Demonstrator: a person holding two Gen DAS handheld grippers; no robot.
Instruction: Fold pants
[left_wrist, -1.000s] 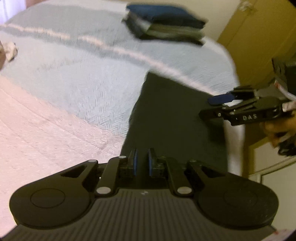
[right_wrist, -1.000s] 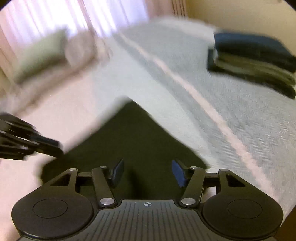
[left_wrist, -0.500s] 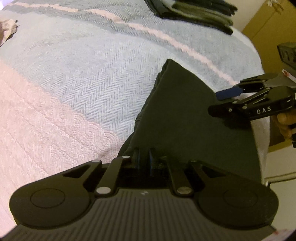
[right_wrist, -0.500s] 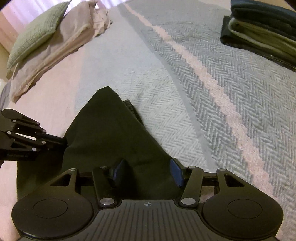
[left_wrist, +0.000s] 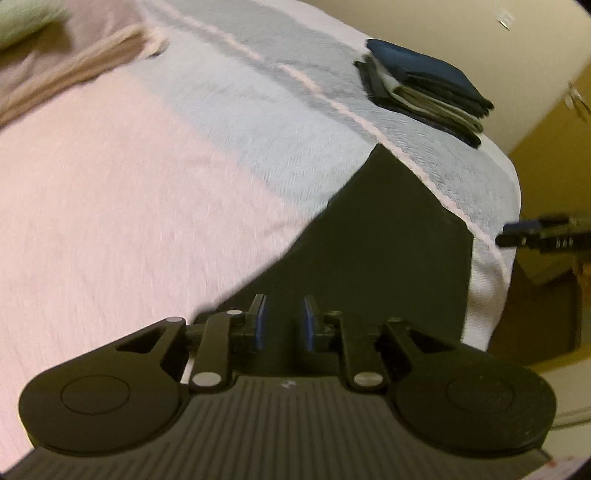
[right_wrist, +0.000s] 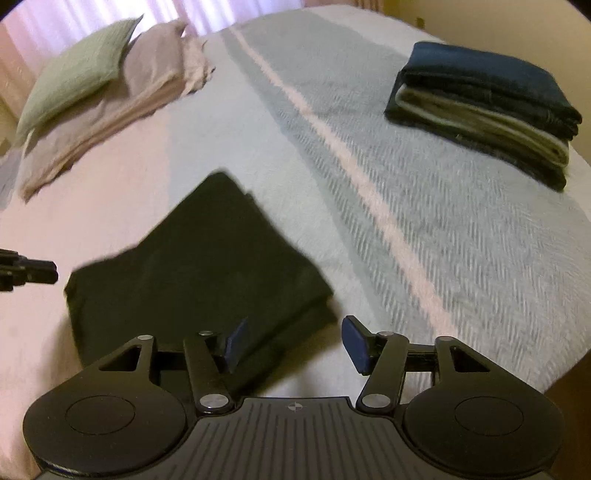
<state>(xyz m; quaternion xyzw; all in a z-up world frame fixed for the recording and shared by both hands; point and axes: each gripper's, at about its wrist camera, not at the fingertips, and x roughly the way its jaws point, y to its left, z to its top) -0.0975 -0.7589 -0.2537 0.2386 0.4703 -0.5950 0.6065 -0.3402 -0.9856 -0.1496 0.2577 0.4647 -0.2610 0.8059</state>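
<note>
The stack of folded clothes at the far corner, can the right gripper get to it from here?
Probably yes. The right gripper is open and empty, and only bare bedspread lies between it and the stack of folded clothes. The black pants lie off to its left, clear of that path.

Pants (right_wrist: 192, 266) ahead of right gripper (right_wrist: 293, 345) were matt black cloth; bedspread (right_wrist: 424, 229) beyond was rough herringbone weave; gripper bodies matt black plastic, blue pads (right_wrist: 354, 343)

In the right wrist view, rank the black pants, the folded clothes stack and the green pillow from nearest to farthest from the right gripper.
1. Black pants: just ahead of the right gripper, slightly left.
2. Folded clothes stack: far right.
3. Green pillow: far left, at the bed's head.
</note>
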